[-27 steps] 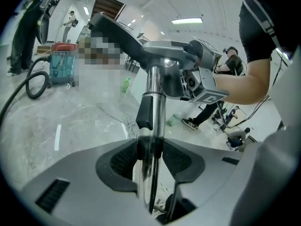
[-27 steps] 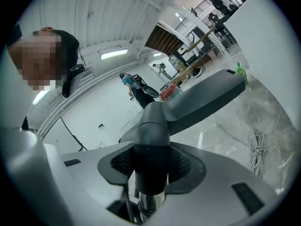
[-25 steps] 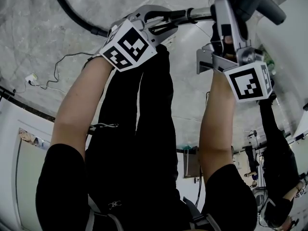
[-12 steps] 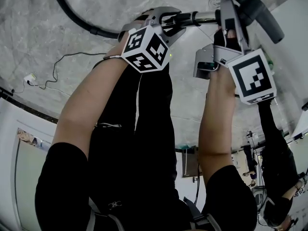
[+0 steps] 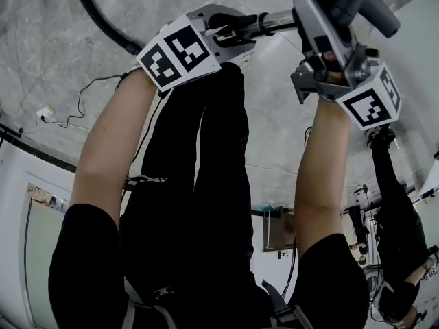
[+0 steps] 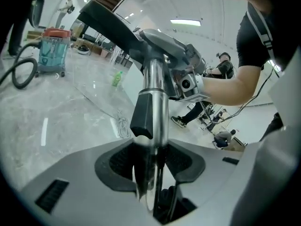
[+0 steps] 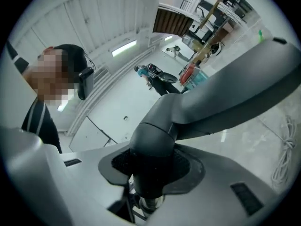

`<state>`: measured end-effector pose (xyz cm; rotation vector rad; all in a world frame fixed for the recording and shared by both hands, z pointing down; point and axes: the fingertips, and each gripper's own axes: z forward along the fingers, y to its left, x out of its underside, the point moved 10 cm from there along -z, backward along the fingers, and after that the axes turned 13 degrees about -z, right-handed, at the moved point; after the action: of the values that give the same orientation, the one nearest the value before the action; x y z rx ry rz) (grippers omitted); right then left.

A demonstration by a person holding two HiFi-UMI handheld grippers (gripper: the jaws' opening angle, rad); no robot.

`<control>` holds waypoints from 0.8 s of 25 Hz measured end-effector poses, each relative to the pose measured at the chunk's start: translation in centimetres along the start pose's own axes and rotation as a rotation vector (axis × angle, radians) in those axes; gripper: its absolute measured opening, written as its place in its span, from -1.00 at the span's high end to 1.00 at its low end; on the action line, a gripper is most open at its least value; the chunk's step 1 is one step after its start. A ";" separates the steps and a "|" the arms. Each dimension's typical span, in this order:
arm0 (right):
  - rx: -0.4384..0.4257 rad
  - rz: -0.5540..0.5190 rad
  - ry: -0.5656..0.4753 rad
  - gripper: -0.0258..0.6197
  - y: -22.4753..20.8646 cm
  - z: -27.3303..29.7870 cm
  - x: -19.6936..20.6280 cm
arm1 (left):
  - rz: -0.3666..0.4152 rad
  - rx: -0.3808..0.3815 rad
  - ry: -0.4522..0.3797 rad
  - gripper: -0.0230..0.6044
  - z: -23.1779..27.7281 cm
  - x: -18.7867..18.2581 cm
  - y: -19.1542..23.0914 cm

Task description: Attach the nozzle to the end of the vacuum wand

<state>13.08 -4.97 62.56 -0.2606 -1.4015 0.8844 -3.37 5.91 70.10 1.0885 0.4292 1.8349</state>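
The left gripper (image 6: 153, 166) squeezes the shiny wand (image 6: 157, 86) to keep it steady, while the right gripper (image 7: 151, 169) grips the grey nozzle (image 7: 225, 95) by its neck, at the wand's end, ready to push it on

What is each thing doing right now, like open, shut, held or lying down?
left gripper, shut on the vacuum wand.
right gripper, shut on the neck of the nozzle.
vacuum wand, held up, its end meeting the nozzle.
nozzle, held up; cannot tell if it is pushed fully on.
hose, curving over the floor.
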 end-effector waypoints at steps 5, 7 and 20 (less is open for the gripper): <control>0.462 0.042 0.043 0.40 2.1 0.7 1.9 | -0.005 -0.135 0.033 0.38 0.4 1.3 0.3; 0.647 0.102 0.084 0.40 3.0 0.6 2.3 | -0.008 -0.140 0.035 0.38 0.9 1.7 -0.2; 0.692 0.116 0.179 0.40 2.4 2.4 2.9 | -0.064 -0.169 0.053 0.36 0.8 1.7 0.8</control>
<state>9.70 -2.29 63.67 0.1085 -0.8553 1.3495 -3.44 6.83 71.99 0.9030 0.3289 1.8119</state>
